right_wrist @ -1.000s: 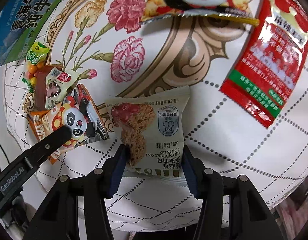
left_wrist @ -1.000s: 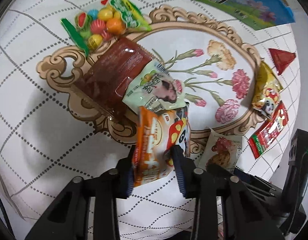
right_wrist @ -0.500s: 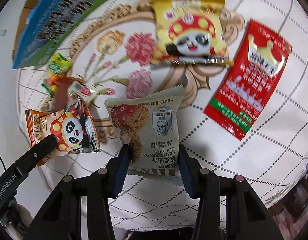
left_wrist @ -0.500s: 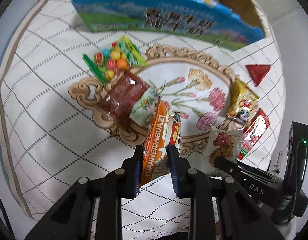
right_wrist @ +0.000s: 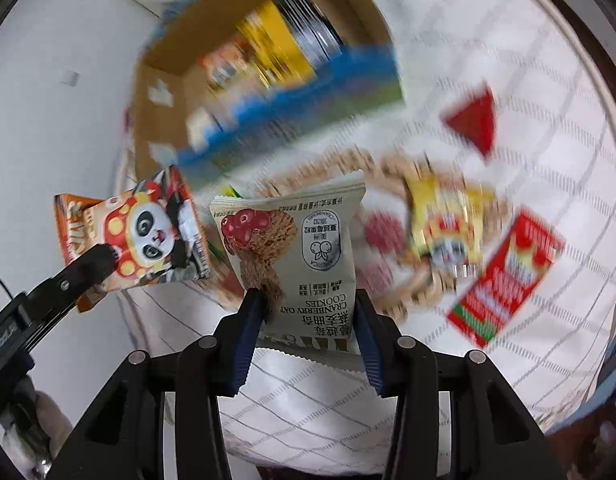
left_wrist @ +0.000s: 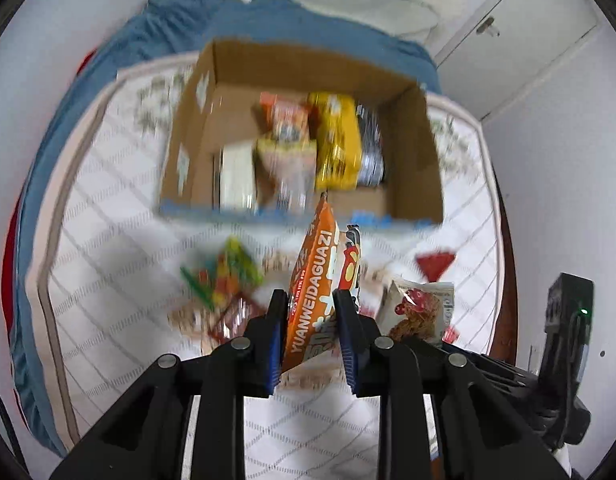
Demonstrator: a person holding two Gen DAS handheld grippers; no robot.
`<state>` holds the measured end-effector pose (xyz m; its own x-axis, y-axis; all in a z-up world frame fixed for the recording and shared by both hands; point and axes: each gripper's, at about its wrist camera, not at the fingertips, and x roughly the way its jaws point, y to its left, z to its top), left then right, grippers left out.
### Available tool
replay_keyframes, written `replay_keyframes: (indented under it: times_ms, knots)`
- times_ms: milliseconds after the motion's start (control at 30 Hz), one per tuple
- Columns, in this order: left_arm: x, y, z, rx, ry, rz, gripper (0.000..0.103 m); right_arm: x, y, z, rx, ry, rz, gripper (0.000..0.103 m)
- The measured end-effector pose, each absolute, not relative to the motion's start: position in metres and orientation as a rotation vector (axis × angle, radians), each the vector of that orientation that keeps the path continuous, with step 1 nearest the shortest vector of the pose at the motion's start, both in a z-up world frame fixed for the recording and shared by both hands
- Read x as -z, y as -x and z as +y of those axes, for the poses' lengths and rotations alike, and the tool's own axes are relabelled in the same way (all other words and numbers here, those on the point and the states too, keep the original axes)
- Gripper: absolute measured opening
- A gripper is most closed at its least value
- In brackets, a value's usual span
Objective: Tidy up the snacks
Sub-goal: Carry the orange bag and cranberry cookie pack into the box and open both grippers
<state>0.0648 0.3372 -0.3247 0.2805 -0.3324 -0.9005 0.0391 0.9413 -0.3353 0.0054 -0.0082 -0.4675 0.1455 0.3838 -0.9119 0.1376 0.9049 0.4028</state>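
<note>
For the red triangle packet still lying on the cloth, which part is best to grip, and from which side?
Probably by a point. The red triangle packet lies flat on the tablecloth, with one point toward the yellow panda bag. Bring the fingers low from that side and pinch the point; the flat faces offer no hold from above.

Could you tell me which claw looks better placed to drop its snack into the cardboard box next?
Probably the left claw: its orange packet already points at the cardboard box; the right claw's view shows the box off left.

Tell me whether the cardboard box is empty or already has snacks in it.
Already has snacks. The open-topped box holds several packets, among them a yellow one and an orange one; blur hides how many.
</note>
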Motion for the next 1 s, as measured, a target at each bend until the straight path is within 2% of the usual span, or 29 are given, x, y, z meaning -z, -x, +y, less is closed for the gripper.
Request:
replay_keyframes:
  times_ms: [200, 400, 733, 900, 933, 967, 1000]
  knots:
    - [0.292, -0.140, 0.343, 0.236, 0.256, 1.192, 0.022, 0.432, -0.086, 0.019, -0.196, -0.385, 1.336, 0.048]
    - [0.296, -0.215, 0.341, 0.206, 0.209, 1.201, 0.022, 0.447, -0.157, 0.028, -0.145, -0.334, 1.349, 0.048]
    - [0.360, -0.287, 0.351, 0.152, 0.139, 1.291, 0.022, 0.512, -0.216, 0.038, -0.076, -0.256, 1.436, 0.047]
    - [0.405, -0.306, 0.359, 0.120, 0.117, 1.404, 0.024, 0.562, -0.226, 0.046, -0.079, -0.213, 1.580, 0.048]
    - [0.410, -0.307, 0.358, 0.122, 0.109, 1.415, 0.025, 0.569, -0.227, 0.048, -0.069, -0.191, 1.598, 0.050]
    - [0.415, -0.308, 0.358, 0.104, 0.077, 1.426, 0.037, 0.576, -0.227, 0.049, -0.059, -0.172, 1.611, 0.064]
    - [0.418, -0.308, 0.358, 0.101, 0.064, 1.427, 0.042, 0.580, -0.227, 0.049, -0.057, -0.168, 1.616, 0.086]
